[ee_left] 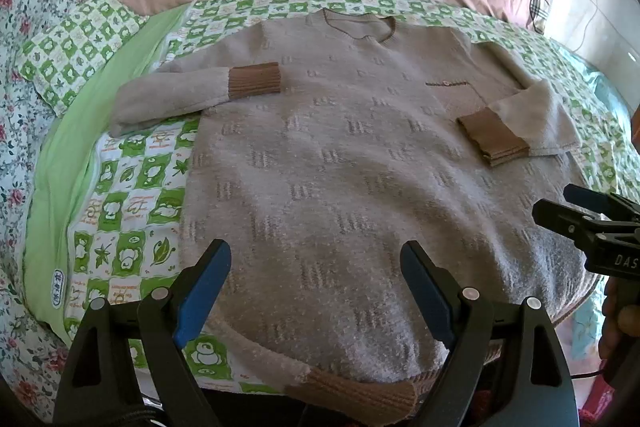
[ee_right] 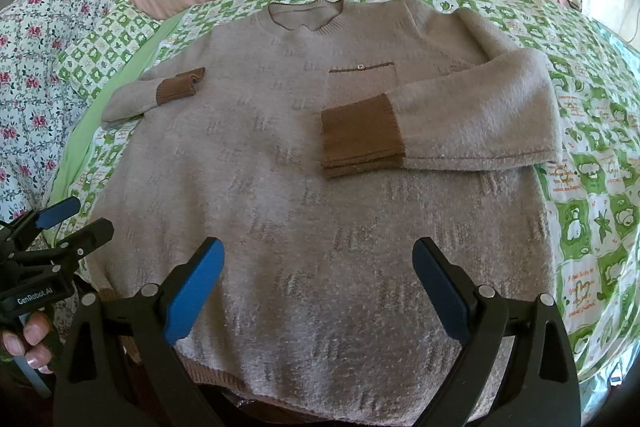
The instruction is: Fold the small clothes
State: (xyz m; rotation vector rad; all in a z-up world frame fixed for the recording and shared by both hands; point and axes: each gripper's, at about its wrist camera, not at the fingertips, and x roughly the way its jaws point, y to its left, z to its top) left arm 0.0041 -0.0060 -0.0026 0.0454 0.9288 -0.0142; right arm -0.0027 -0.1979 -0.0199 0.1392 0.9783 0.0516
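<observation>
Over the sweater's [ee_left: 320, 187] hem, both claws — left claw [ee_left: 316, 291], right claw [ee_right: 320, 291] — tilted down, spread wide, empty.

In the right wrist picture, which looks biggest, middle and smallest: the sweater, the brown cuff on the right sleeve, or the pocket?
1. The sweater looks by far the biggest.
2. The right sleeve's brown cuff and the pocket look close in size; the cuff covers the pocket's lower part, so I won't rank those two.
</observation>
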